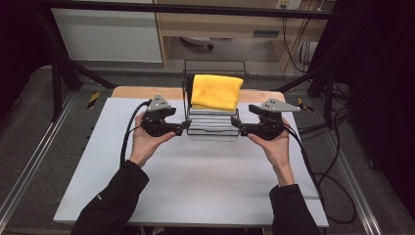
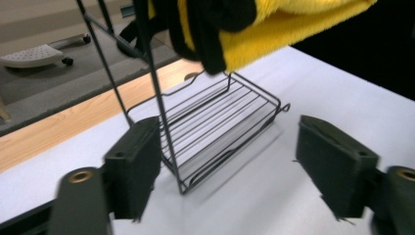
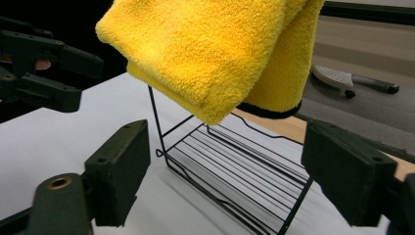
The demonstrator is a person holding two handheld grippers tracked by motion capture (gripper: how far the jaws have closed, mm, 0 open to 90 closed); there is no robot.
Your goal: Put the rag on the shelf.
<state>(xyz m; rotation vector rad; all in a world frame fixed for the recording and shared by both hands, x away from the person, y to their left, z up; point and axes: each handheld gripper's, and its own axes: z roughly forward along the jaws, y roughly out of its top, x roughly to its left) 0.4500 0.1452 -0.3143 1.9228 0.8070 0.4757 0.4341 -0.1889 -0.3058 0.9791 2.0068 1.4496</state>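
Sleeves: two dark sleeves enter from the bottom of the high view, one forearm to each gripper.

Left hand (image 1: 145, 141): holds the left gripper (image 1: 182, 128), placed at the left end of the rack's lower shelf. Jaws spread wide; in the left gripper view the rack's near corner upright stands just beside the left-hand jaw, contact not determinable. Nothing pinched.

Right hand (image 1: 275, 145): holds the right gripper (image 1: 236, 126), at the right end of the lower shelf, facing the left gripper across the rack. Jaws spread wide, with the shelf corner showing between them in the right gripper view. Nothing pinched.

Wire rack (image 1: 211, 126): black, two-tiered, standing upright toward the far middle of the white table (image 1: 195, 181). Long axis runs left to right across the table; open front faces the person. Lower shelf of parallel wires lies bare.

Towel (image 1: 216, 91): yellow, plush, folded, dark-edged on one side. Draped over the top of the rack, long axis left to right, folds hanging down both front and back.

Wooden strip (image 1: 147, 91): far table edge, behind the rack.
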